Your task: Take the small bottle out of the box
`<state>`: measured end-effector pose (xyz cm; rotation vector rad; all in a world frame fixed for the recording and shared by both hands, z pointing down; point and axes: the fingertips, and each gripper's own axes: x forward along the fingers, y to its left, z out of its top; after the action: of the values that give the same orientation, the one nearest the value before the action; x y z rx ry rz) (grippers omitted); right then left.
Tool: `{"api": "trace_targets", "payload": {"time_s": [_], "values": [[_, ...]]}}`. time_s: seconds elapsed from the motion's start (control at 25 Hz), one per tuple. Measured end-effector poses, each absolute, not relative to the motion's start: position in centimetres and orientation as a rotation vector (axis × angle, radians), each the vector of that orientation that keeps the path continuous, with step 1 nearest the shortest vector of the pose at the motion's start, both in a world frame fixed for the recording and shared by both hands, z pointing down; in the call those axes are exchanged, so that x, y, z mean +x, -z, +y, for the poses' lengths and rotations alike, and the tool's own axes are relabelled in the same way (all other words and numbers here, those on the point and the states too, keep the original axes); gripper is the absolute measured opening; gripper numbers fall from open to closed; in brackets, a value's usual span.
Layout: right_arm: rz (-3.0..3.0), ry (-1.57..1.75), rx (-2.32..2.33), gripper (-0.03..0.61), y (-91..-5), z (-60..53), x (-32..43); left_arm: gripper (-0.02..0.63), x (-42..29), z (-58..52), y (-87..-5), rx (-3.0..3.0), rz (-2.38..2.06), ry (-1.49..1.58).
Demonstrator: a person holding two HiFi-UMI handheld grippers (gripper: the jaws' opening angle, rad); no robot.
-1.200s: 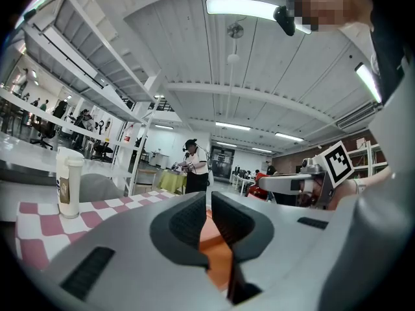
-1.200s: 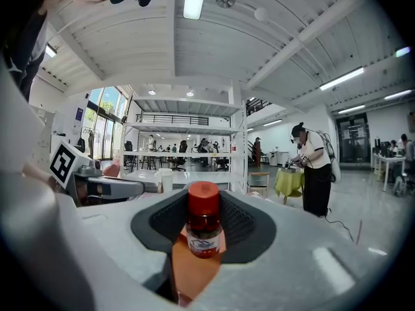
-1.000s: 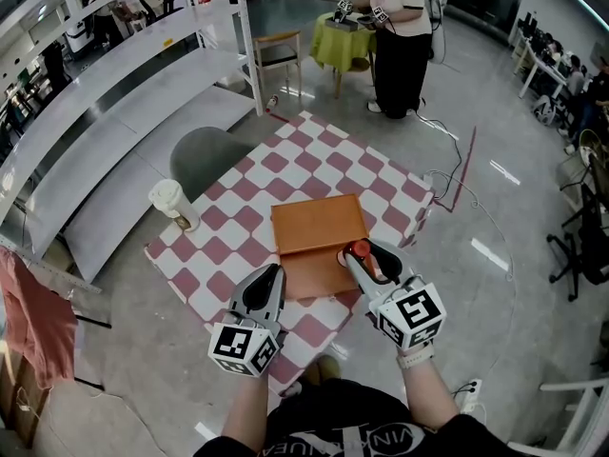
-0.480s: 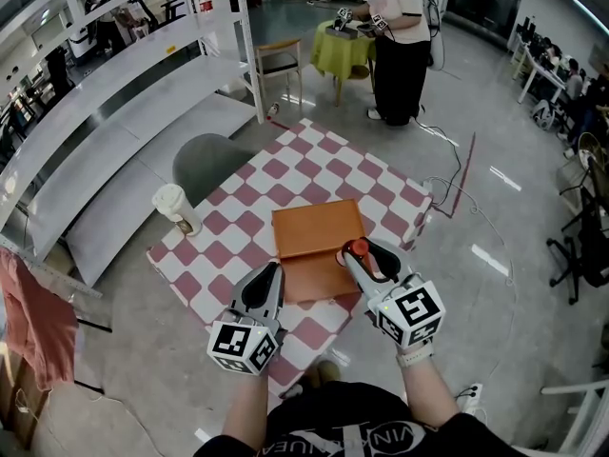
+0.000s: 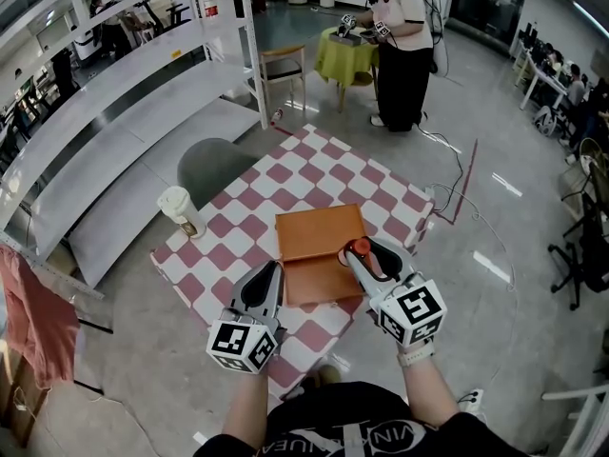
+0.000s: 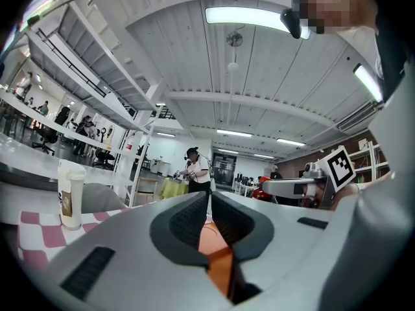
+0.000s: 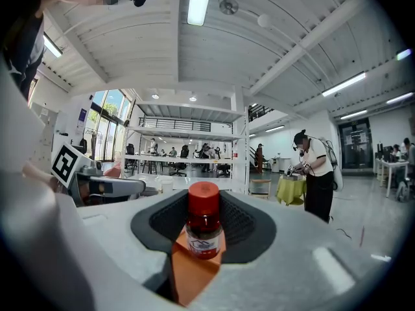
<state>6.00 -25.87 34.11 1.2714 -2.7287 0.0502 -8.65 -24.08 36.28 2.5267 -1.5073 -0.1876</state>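
An orange box (image 5: 319, 236) lies closed on the red-and-white checkered table (image 5: 238, 246). My right gripper (image 5: 363, 249) hovers at the box's right front edge, shut on the small bottle (image 5: 359, 248). In the right gripper view the small bottle (image 7: 203, 222) stands upright between the dark pads, with a red cap, dark red contents and a white label. My left gripper (image 5: 274, 268) sits at the box's left front corner, jaws together with nothing in them. The orange box (image 6: 214, 254) shows through the slit below the left gripper (image 6: 209, 196) tips.
A lidded paper cup (image 5: 177, 208) stands at the table's left corner, also seen as the cup (image 6: 70, 193) in the left gripper view. White shelving (image 5: 114, 84) runs along the left, with a grey chair (image 5: 214, 165) beside it. A person (image 5: 400, 36) stands at a green-covered table (image 5: 347, 50) beyond.
The head view has drifted slightly. Both grippers and the held bottle keep their places at the box.
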Motion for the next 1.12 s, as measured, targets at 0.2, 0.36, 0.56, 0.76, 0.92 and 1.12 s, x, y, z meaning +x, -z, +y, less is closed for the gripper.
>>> {"api": "trace_targets", "payload": {"time_s": [0.2, 0.36, 0.56, 0.76, 0.92, 1.12], "values": [[-2.737, -0.045, 1.268, 0.144, -33.8, -25.9, 5.7, 0.029, -8.9, -24.1, -35.9, 2.526, -1.511, 0.199], [-2.743, -0.027, 1.276, 0.144, -33.2, -26.0, 5.8, 0.029, -9.0, -24.3, -35.4, 2.537, -1.515, 0.207], [-2.748, -0.009, 1.285, 0.144, -32.5, -26.0, 5.9, 0.029, -8.8, -24.5, -34.7, 2.55, -1.516, 0.225], [-2.751, 0.007, 1.291, 0.144, -32.0, -26.0, 6.1, 0.029, -8.6, -24.5, -34.3, 2.559, -1.515, 0.236], [-2.757, 0.016, 1.298, 0.144, -31.6, -26.1, 6.3, 0.029, -8.7, -24.4, -34.0, 2.56, -1.523, 0.245], [-2.768, 0.016, 1.299, 0.144, -31.1, -26.2, 6.2, 0.029, -9.0, -24.4, -33.5, 2.56, -1.538, 0.253]]}}
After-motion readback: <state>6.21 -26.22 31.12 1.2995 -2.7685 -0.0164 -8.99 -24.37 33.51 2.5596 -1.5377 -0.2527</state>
